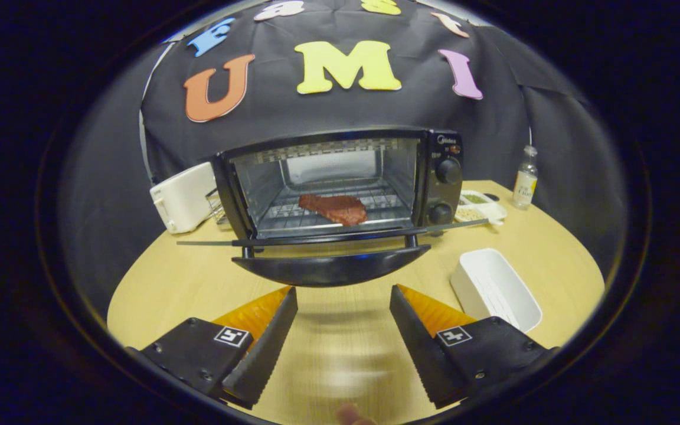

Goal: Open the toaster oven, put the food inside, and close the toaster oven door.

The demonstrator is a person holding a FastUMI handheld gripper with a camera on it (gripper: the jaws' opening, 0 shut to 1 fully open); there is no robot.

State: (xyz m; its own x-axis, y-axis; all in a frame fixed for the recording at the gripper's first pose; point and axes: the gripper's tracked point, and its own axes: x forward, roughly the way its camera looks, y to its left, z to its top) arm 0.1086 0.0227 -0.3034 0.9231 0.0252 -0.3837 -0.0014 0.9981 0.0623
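A black toaster oven (443, 177) stands on the wooden table beyond my fingers, its door (331, 267) folded down flat toward me. A reddish-brown piece of meat (334, 208) lies on the wire rack inside the lit chamber. My gripper (343, 295) is open, with nothing between its fingers. Its tips sit just short of the door's curved handle and a little below it, not touching it.
A white rectangular dish (496, 289) lies empty beside my right finger. Left of the oven stands a white toaster (183, 198). To the oven's right are a small tray of food (476, 208) and a clear bottle (526, 178). The round table's edge curves near both sides.
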